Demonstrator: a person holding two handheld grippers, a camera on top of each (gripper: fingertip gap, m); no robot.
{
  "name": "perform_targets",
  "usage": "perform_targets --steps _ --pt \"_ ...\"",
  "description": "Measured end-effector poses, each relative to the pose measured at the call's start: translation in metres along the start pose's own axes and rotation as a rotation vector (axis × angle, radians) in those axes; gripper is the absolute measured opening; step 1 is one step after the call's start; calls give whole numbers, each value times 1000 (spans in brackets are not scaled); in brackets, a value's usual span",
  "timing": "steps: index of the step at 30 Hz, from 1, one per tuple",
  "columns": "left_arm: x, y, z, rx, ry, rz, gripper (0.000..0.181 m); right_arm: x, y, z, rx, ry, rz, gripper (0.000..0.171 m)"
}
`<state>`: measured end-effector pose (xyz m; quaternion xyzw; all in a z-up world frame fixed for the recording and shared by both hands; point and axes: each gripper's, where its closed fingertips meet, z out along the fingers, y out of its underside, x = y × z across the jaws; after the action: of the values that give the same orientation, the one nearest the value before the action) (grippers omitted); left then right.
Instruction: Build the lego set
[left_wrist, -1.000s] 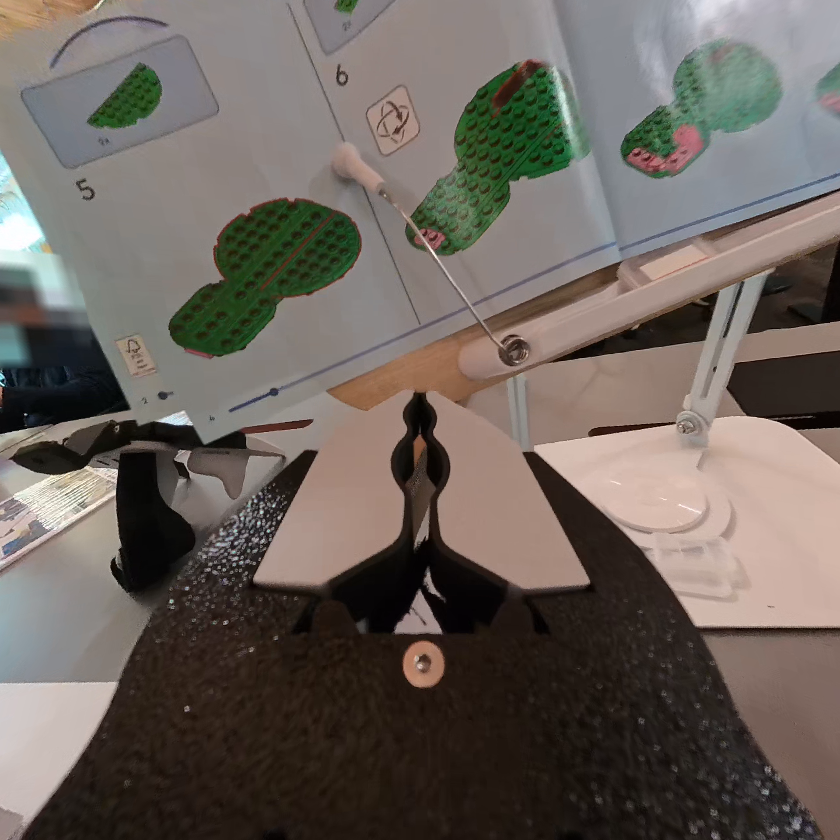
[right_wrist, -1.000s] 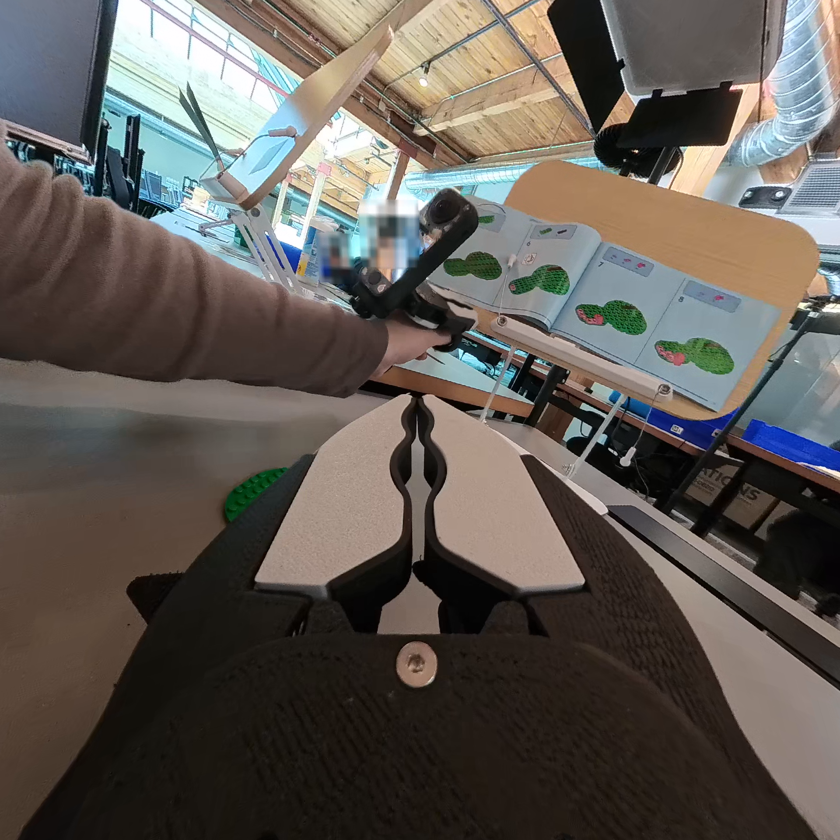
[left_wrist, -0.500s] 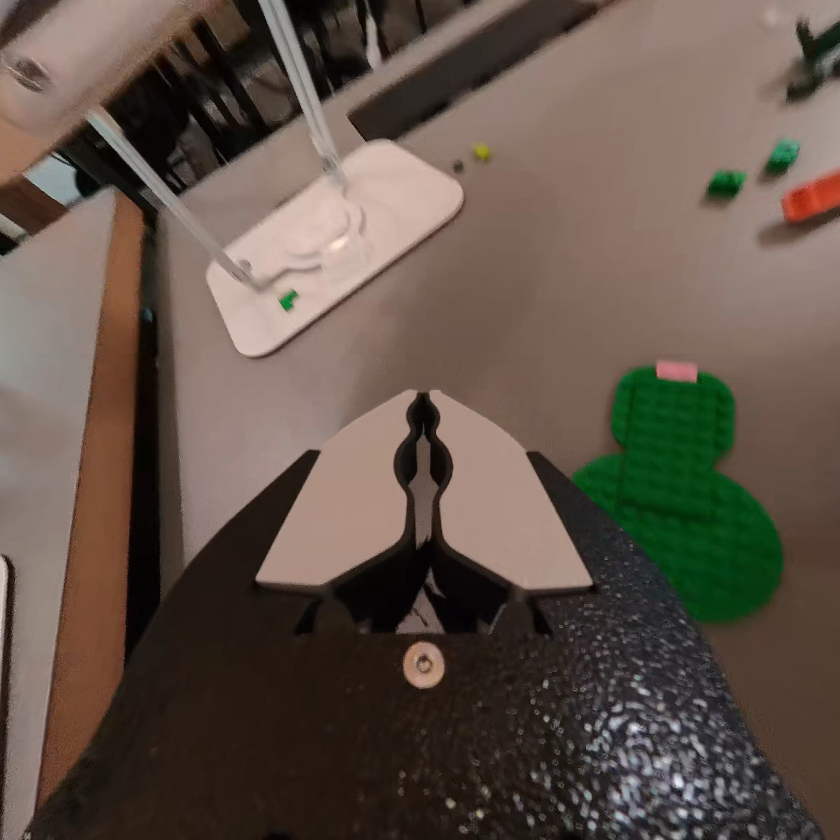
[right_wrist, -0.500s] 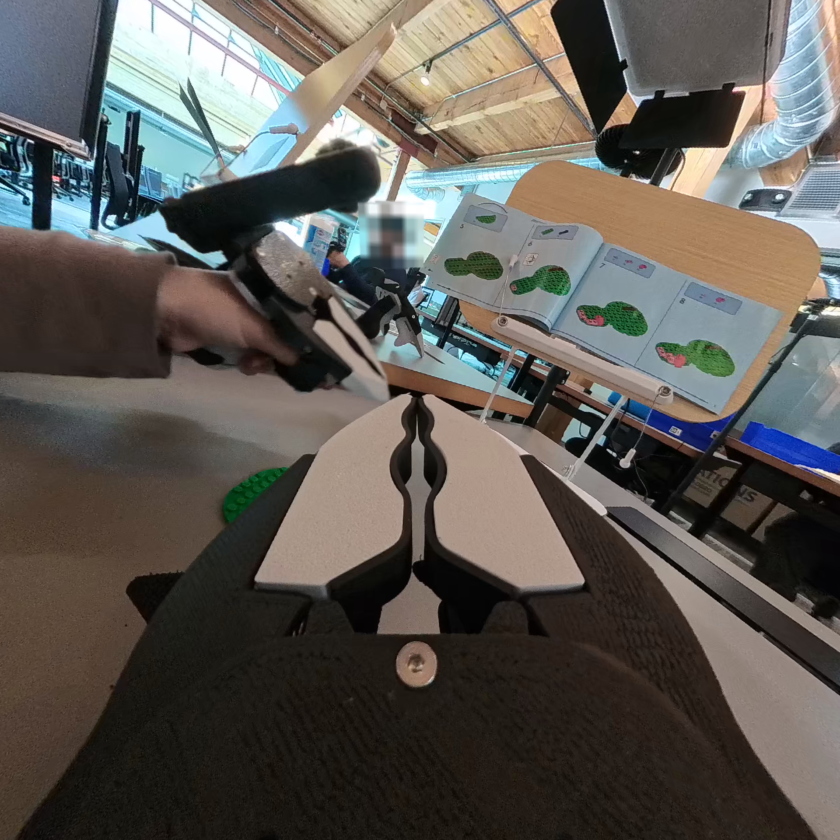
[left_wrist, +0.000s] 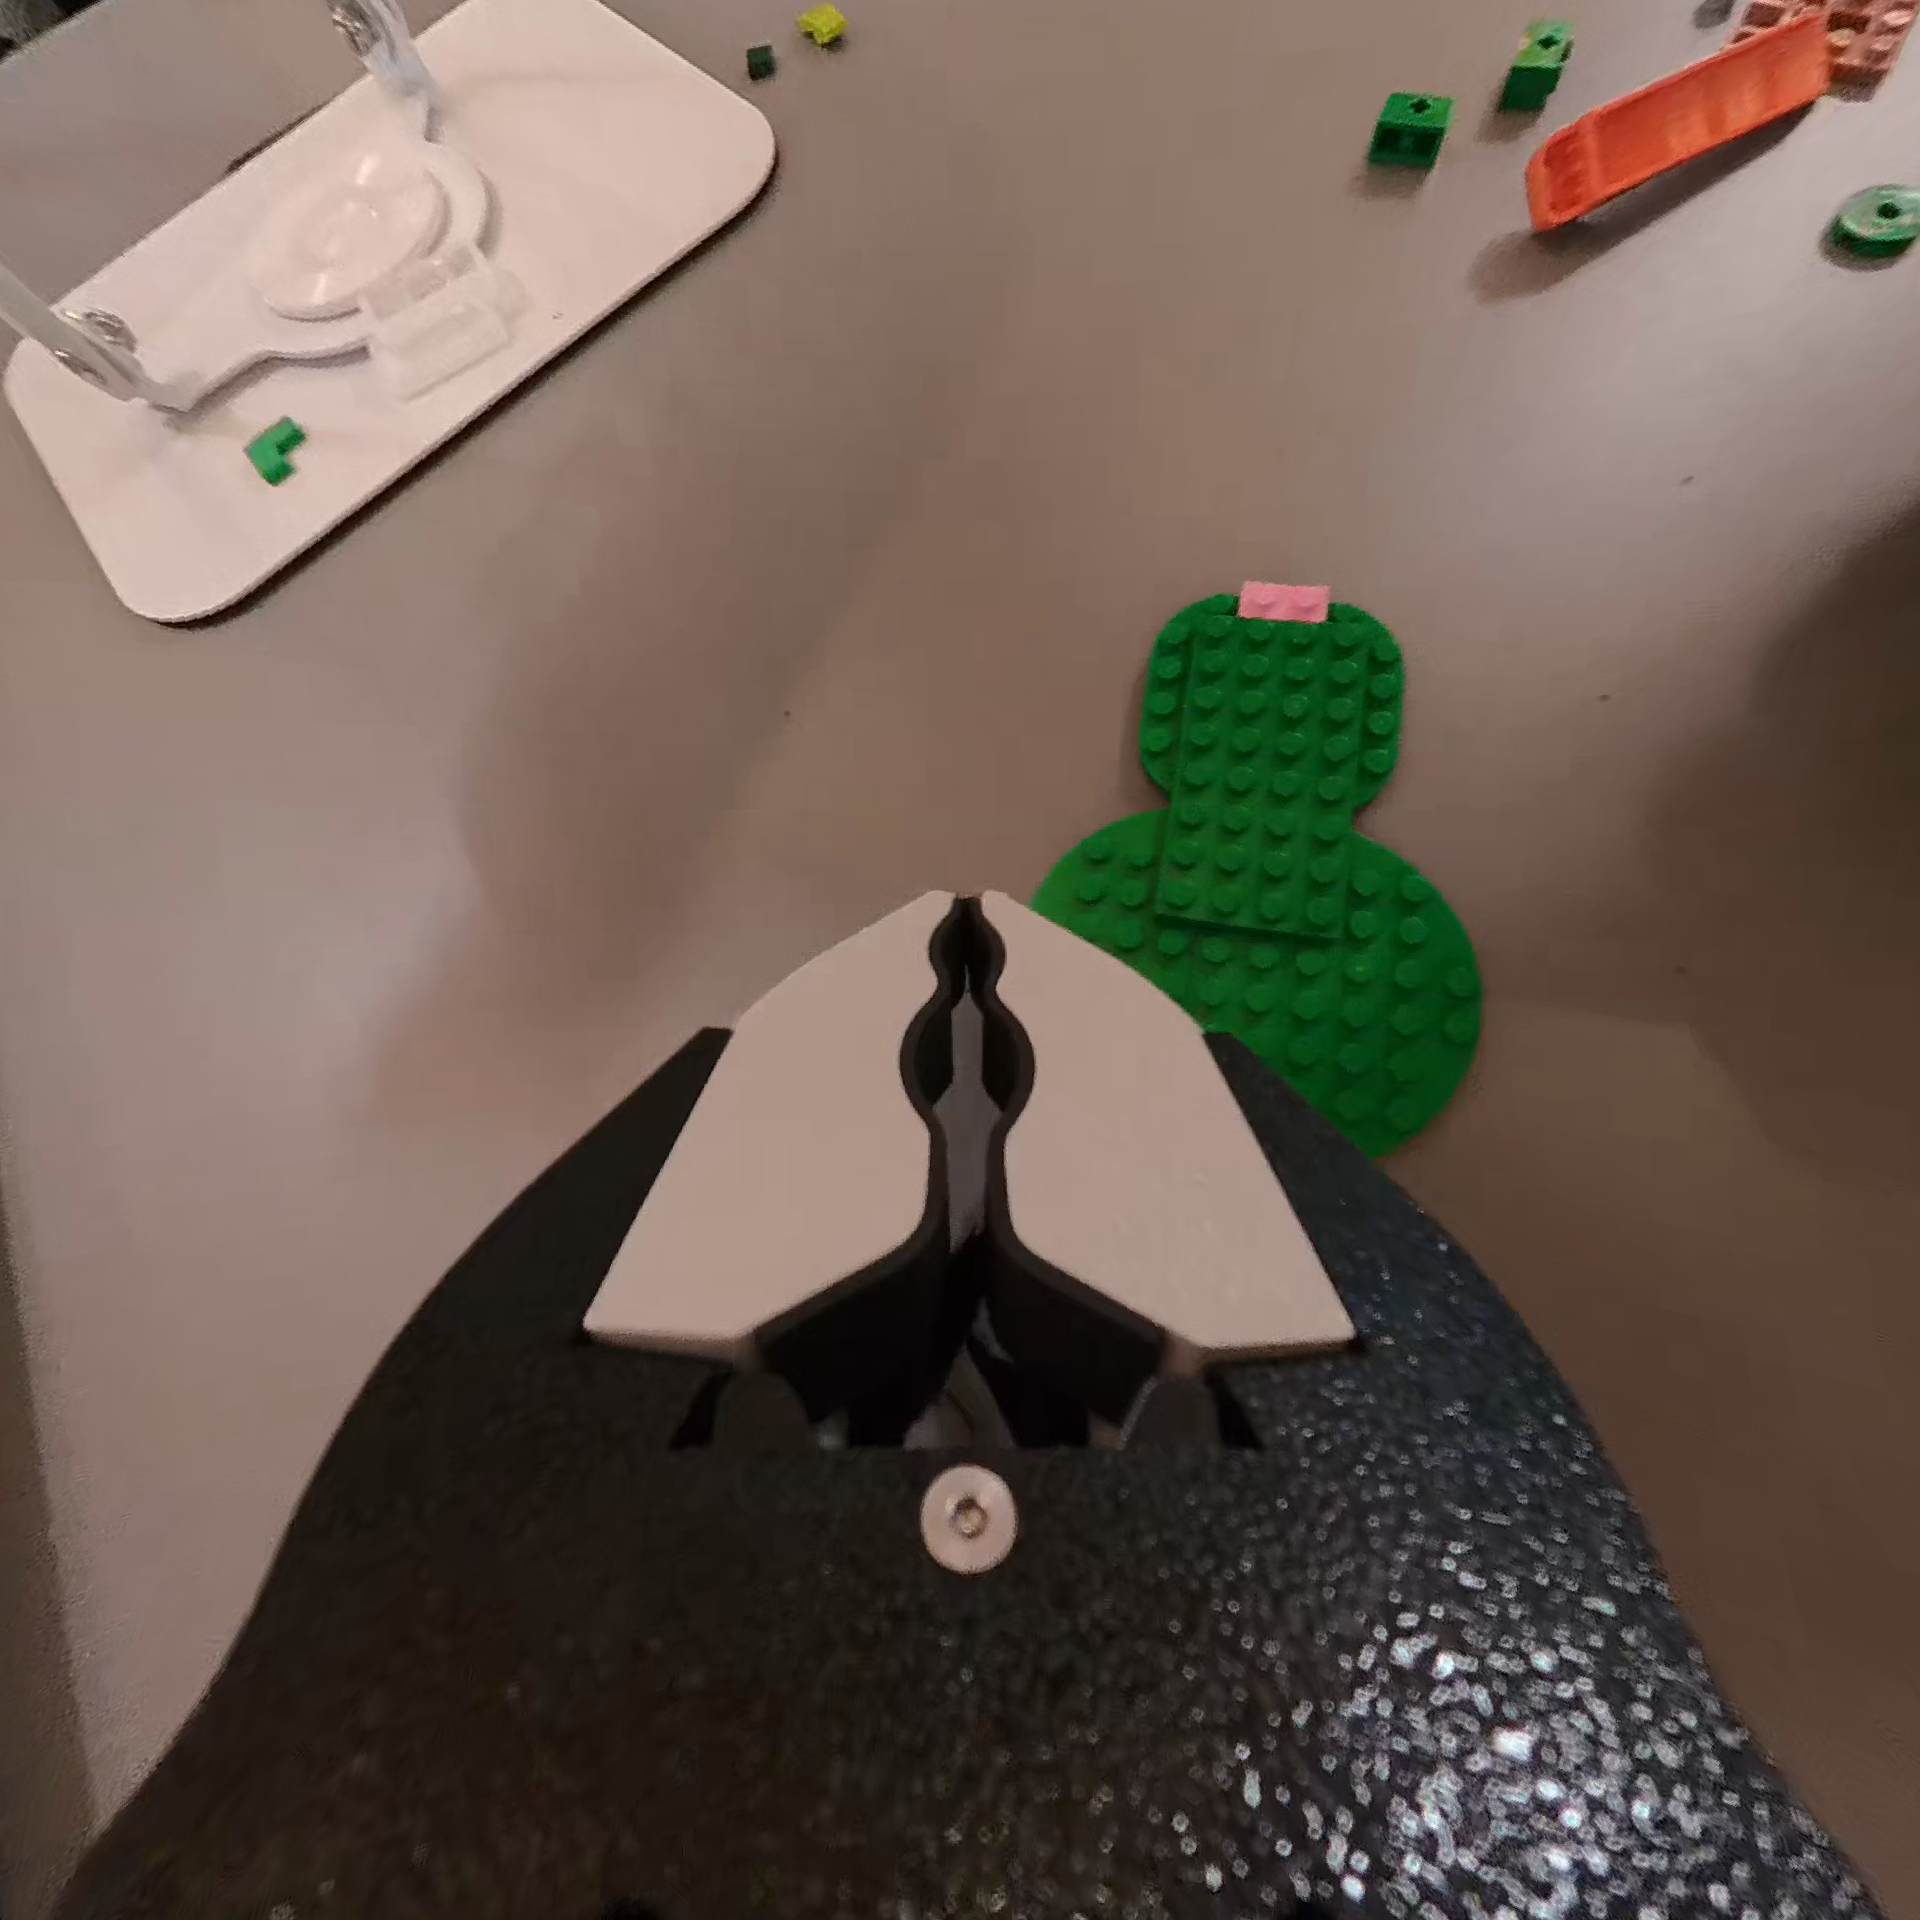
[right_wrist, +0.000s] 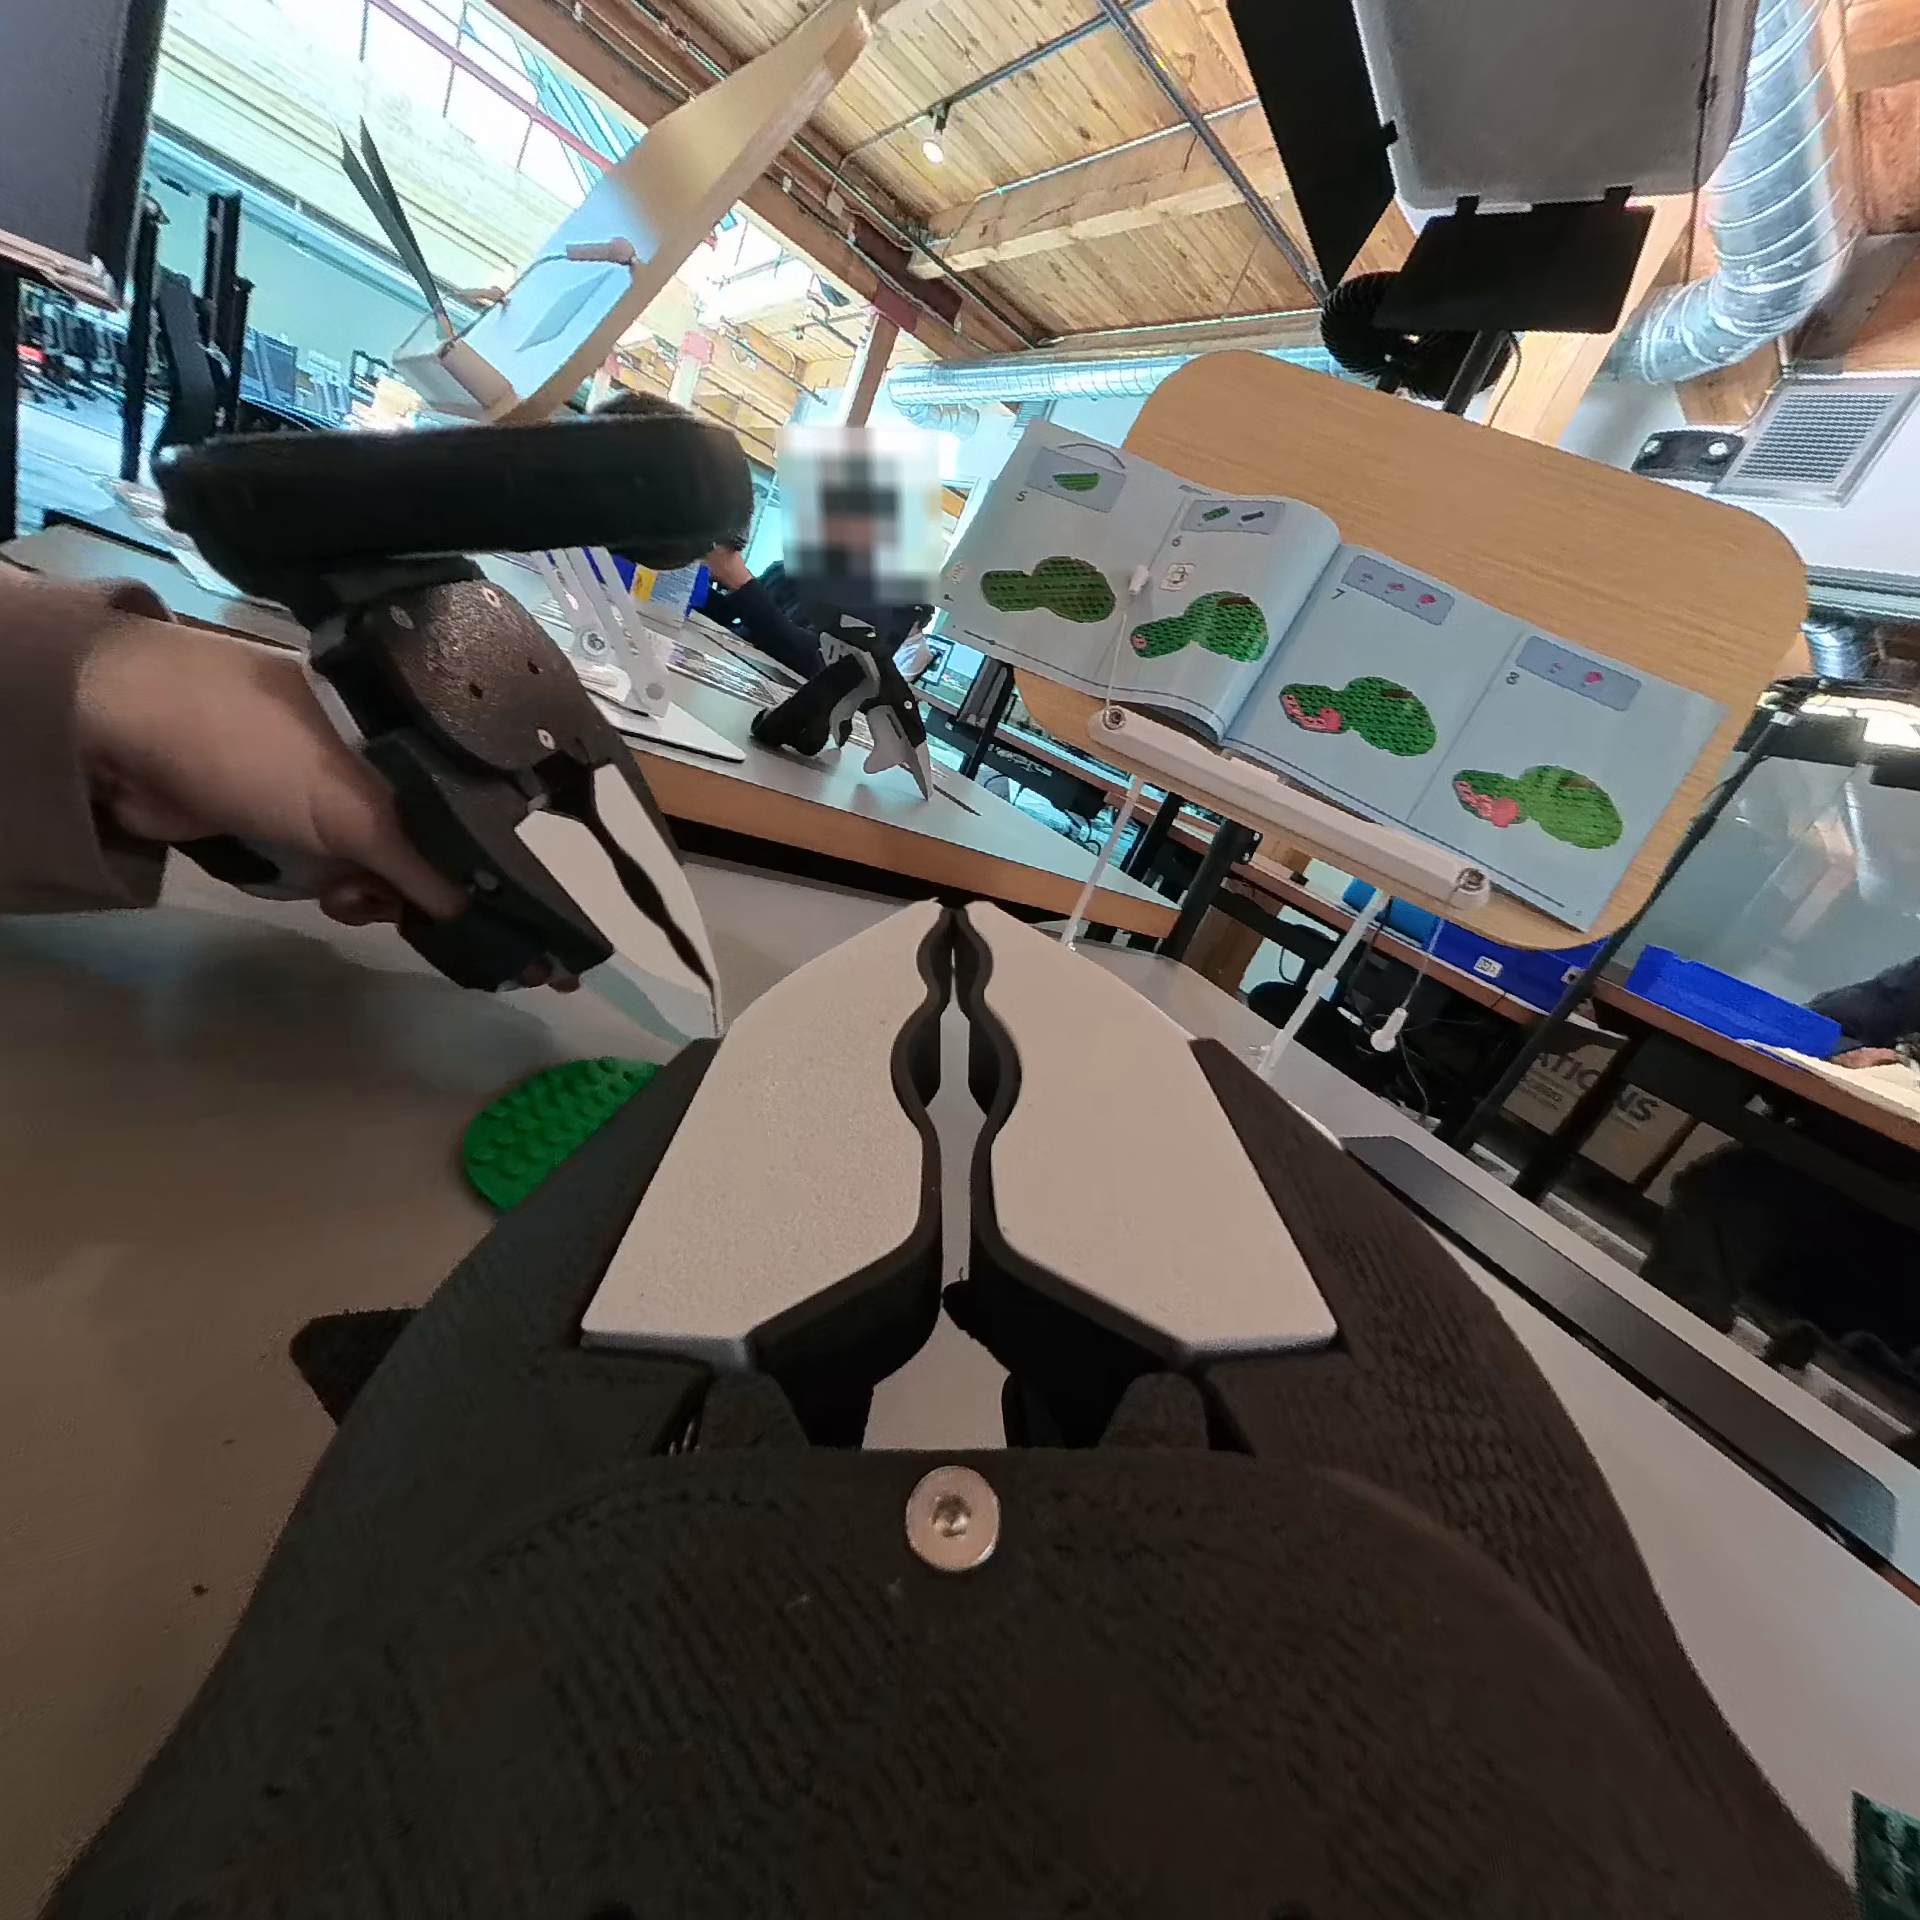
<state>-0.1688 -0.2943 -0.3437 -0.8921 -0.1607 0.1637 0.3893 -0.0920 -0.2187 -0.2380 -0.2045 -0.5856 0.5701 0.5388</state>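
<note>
A green studded base plate (left_wrist: 1273, 883) of two joined round lobes lies flat on the grey table, with a small pink brick (left_wrist: 1283, 601) at its far end. My left gripper (left_wrist: 966, 906) is shut and empty, pointing down at the table just left of the plate's near lobe. In the right wrist view the left gripper (right_wrist: 698, 1000) hangs over the plate's edge (right_wrist: 551, 1112). My right gripper (right_wrist: 951, 914) is shut and empty, low over the table. The open instruction booklet (right_wrist: 1299, 665) rests on a wooden stand.
The stand's white base (left_wrist: 395, 291) sits at far left with a small green piece (left_wrist: 275, 450) on it. Loose green bricks (left_wrist: 1410, 127), an orange brick separator (left_wrist: 1673, 135) and a green round piece (left_wrist: 1878, 218) lie at far right. A person sits at another table behind. Tip to tip, the grippers are about 15 centimetres apart. My right gripper's tips are some 15 centimetres from the orange brick separator (left_wrist: 1673, 135).
My left gripper swung down from facing the booklet to pointing at the table beside the green plate, and came closer to it. My right gripper has stayed still.
</note>
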Motion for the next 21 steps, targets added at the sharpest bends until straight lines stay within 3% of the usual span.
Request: perform_targets --steps 6,12,21 --pt "17 -5 -3 12 79 -5 0 17 8 2 -52 113 -31 0" --pt "3 -16 -9 82 9 -23 0 27 -3 -13 -31 170 -96 0" --pt "-14 0 -8 -20 -62 4 0 24 3 -9 -45 153 -81 0"
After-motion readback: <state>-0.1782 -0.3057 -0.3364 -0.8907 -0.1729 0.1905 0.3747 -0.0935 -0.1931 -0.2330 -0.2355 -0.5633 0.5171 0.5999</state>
